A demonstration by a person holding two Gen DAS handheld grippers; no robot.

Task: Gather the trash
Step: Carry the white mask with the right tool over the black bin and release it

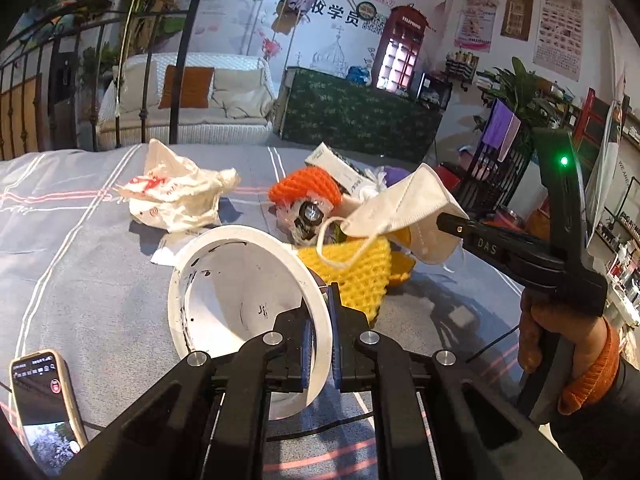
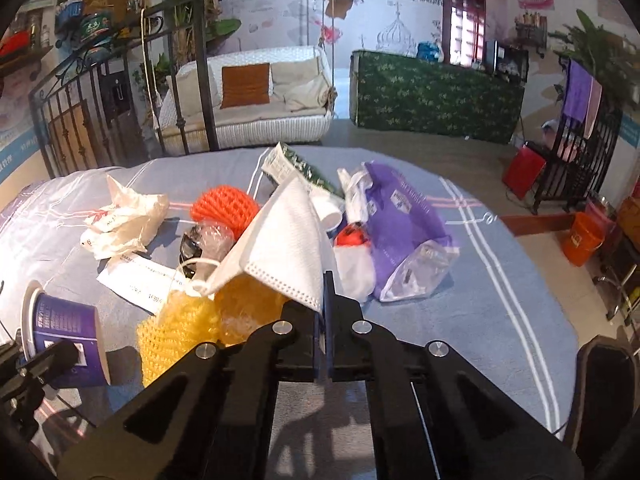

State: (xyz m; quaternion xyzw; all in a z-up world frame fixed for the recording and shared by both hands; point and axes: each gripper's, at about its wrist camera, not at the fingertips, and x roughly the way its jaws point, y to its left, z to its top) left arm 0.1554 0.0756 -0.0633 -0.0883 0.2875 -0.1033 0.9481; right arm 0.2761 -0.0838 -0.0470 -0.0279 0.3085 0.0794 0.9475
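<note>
Trash (image 2: 280,240) heaped mid-bedspread (image 2: 500,320), nearly all uncollected; left gripper (image 1: 320,344) clamped tight on rim of white paper cup (image 1: 240,300), cup tipped on its side, mouth toward camera, inside looks empty, purple outer wall visible from right wrist view; right gripper (image 2: 325,312) pinched closed on lower edge of white face mask (image 2: 284,240), mask lifted clear of the pile, ear loop dangling over yellow foam net (image 2: 180,332); seen from left view, mask (image 1: 404,216) hanging just beside and above cup mouth, not inside yet; judged step: carrying mask over to drop into cup serving as bin; progress early, maybe first item, nothing visibly deposited; remaining on bed: crumpled white plastic bag (image 2: 124,220) off to the left, well apart from the main heap, orange foam net (image 2: 224,204), clear crinkly wrapper (image 2: 208,236) just beside it, printed paper slip (image 2: 136,284), green-and-white carton (image 2: 296,168) at far side, purple pouch (image 2: 400,216) with clear bag (image 2: 420,268) leaning on it, small red item (image 2: 352,236) partly hidden, identity unclear; phone (image 1: 44,400) lying near left edge, screen lit, likely not trash; cup small against pile size, so probably cannot take everything, bulky bag and pouch doubtful fit
</note>
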